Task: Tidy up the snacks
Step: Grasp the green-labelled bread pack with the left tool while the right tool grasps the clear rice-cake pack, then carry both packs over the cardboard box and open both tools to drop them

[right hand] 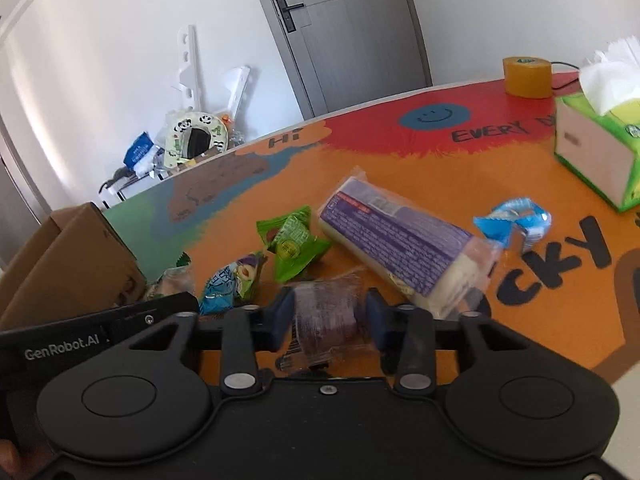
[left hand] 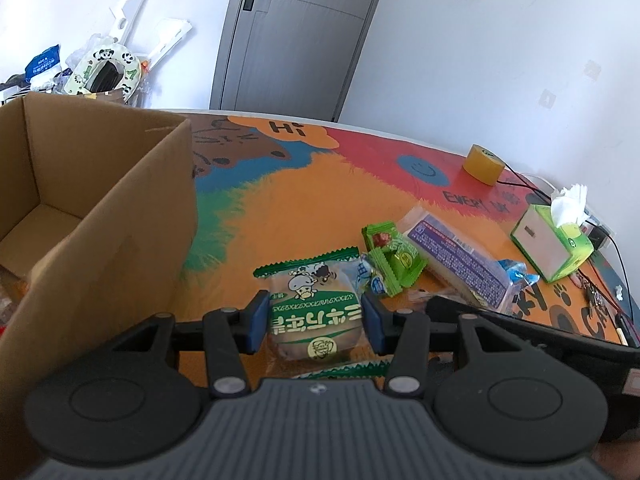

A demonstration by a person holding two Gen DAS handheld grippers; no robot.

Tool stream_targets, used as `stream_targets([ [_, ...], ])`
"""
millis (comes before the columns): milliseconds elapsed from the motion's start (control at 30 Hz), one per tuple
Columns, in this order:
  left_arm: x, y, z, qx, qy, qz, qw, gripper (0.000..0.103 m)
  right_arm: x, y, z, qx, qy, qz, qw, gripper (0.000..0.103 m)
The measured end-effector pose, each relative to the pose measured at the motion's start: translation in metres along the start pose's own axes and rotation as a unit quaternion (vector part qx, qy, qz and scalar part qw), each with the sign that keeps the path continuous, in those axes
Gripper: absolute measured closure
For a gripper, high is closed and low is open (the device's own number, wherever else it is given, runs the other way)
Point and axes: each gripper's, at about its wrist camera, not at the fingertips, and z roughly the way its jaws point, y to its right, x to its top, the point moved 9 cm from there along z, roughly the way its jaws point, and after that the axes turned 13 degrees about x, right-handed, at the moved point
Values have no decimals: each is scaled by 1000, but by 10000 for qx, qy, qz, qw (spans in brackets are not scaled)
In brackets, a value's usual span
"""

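In the left wrist view my left gripper [left hand: 316, 320] is shut on a round bun in a clear pack with green zigzag edges [left hand: 312, 292], just above the colourful table mat [left hand: 300, 208]. The open cardboard box [left hand: 100, 208] stands directly to its left. In the right wrist view my right gripper [right hand: 328, 316] holds a purple cake in a clear wrapper [right hand: 326, 308], its blue pads pressing on both sides. Ahead of it lie a long purple-labelled pack [right hand: 400, 248], a green packet [right hand: 292, 244], a blue-green packet [right hand: 232, 280] and a small blue packet [right hand: 512, 220].
A green tissue box [right hand: 596, 152] and a roll of yellow tape [right hand: 526, 76] stand at the far right of the table, with black cables [left hand: 616, 256] beyond them. Clutter and a grey door [left hand: 296, 36] lie behind the table. The two grippers are close side by side.
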Motion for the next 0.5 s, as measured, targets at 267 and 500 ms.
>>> stream_targets([
  [267, -8, 6, -16, -155, 68, 68, 9998, 55, -12, -1, -26, -61, 148, 137, 9998, 70],
  [500, -7, 7, -39, -266, 248, 75, 9993, 55, -14, -12, -51, -69, 418, 122, 9990, 71],
])
